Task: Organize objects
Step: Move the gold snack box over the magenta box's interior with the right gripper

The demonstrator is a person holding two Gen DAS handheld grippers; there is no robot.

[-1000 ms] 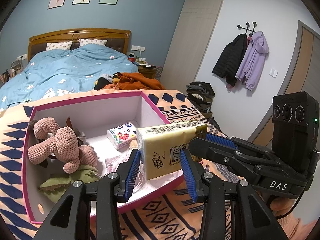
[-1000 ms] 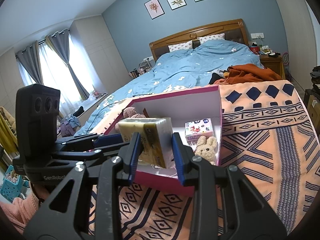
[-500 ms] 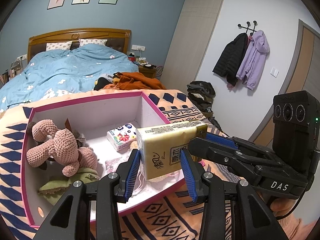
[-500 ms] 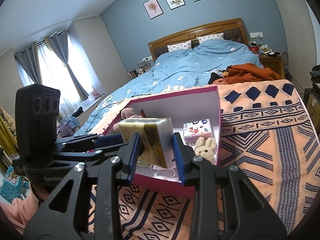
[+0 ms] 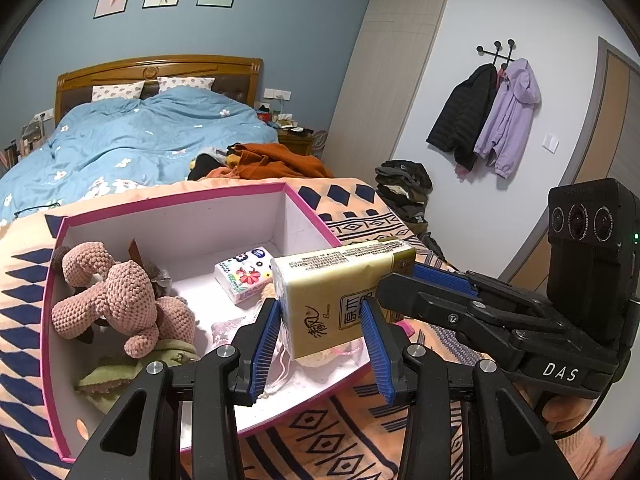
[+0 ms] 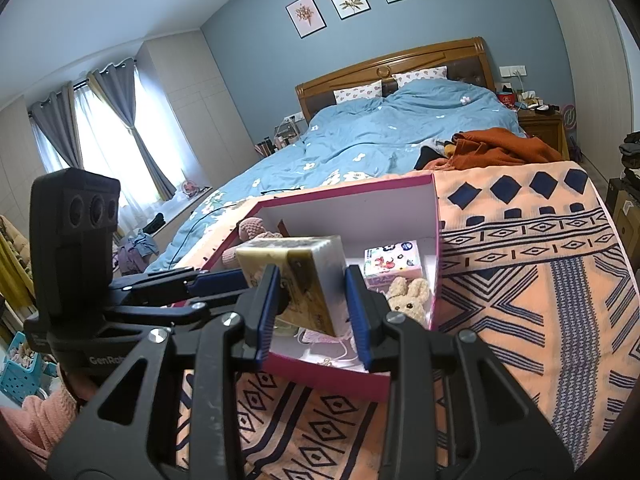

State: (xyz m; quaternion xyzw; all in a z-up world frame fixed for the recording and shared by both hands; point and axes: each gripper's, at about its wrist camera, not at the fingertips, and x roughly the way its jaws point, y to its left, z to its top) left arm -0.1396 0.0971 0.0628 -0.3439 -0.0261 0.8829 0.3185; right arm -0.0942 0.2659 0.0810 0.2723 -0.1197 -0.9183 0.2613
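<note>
A yellow tissue pack [image 5: 340, 280] [image 6: 296, 256] hangs over the near part of a pink-rimmed white box [image 5: 180, 200] [image 6: 344, 192]. My left gripper [image 5: 320, 312] is shut on its near end, blue pads against both sides. My right gripper [image 6: 312, 280] is shut on the other end; in the left wrist view it [image 5: 400, 276] reaches in from the right. Inside the box lie a pink crochet toy [image 5: 112, 296], a floral tissue pack [image 5: 244, 276] [image 6: 392, 260], a cream bunny [image 6: 408, 296] and a green soft toy [image 5: 120, 372].
The box rests on a peach patterned blanket [image 6: 520, 280] at the foot of a bed with a blue duvet [image 5: 140, 140]. Orange clothes [image 5: 272, 160] lie behind the box. Coats [image 5: 488, 120] hang on the right wall above a pile of clothes [image 5: 404, 188].
</note>
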